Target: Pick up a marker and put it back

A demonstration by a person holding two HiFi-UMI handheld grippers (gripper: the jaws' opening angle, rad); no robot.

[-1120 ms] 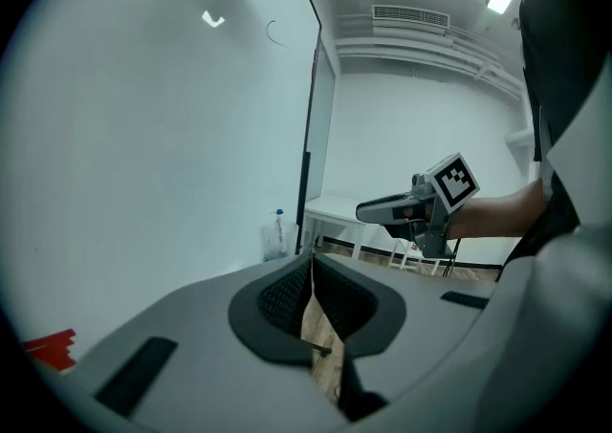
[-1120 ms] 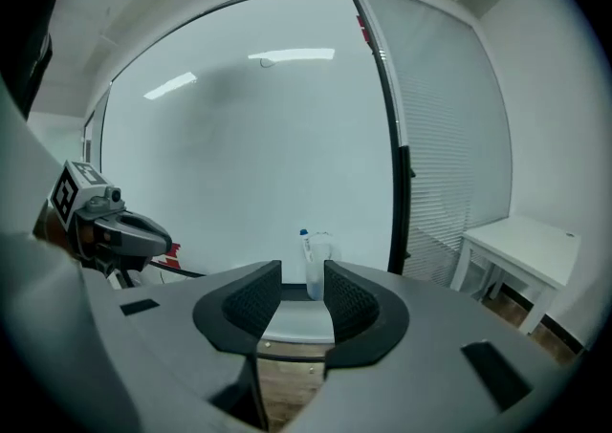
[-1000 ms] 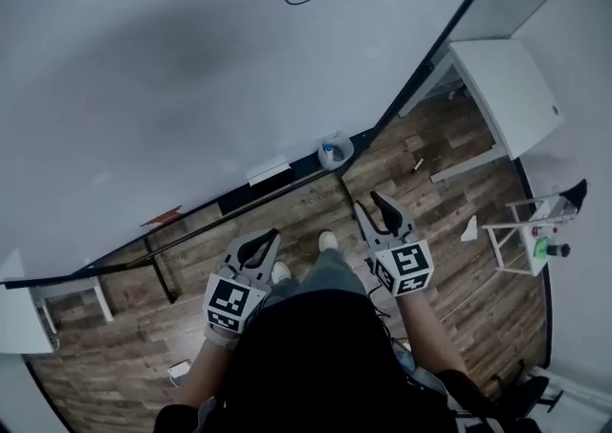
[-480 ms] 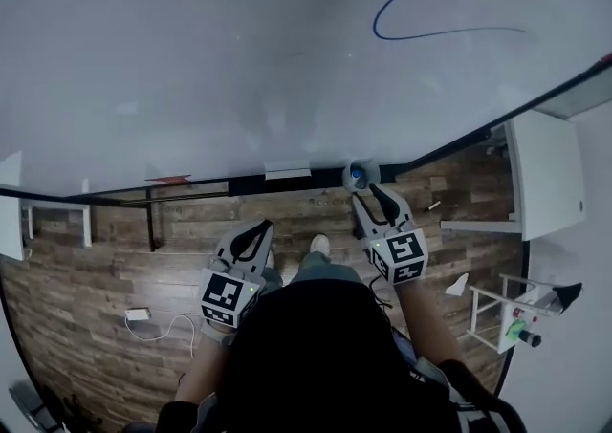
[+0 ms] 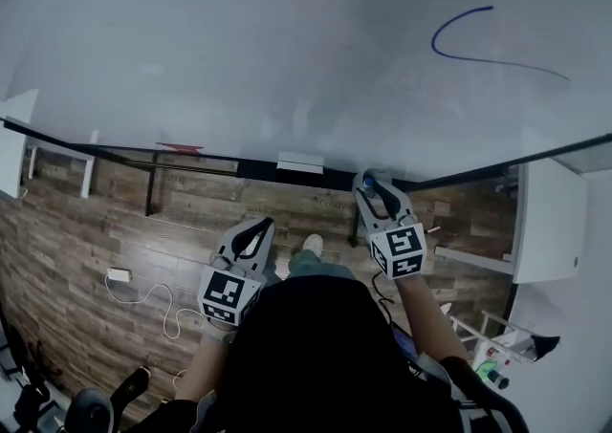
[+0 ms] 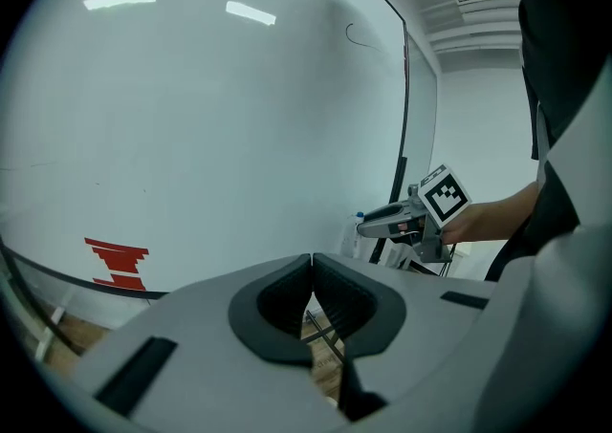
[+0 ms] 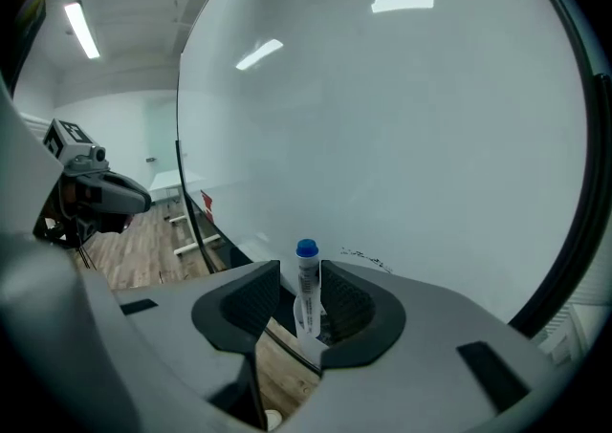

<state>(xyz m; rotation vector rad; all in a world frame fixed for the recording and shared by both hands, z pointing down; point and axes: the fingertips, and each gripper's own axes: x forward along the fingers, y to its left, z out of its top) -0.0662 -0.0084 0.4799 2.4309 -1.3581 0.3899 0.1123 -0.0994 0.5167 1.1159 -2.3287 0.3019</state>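
Right hand-held gripper [image 7: 300, 270], jaws just opened wide, has the blue-capped marker [image 7: 307, 290] standing upright between them.

This is looking like an office or a classroom. A big whiteboard [image 5: 287, 39] is filling the far wall, and a blue line [image 5: 434, 42] is showing on it. A white table [image 5: 545, 221] is standing on the wooden floor [image 5: 115, 230] at the right, and a long light [image 7: 81, 30] is shining overhead.
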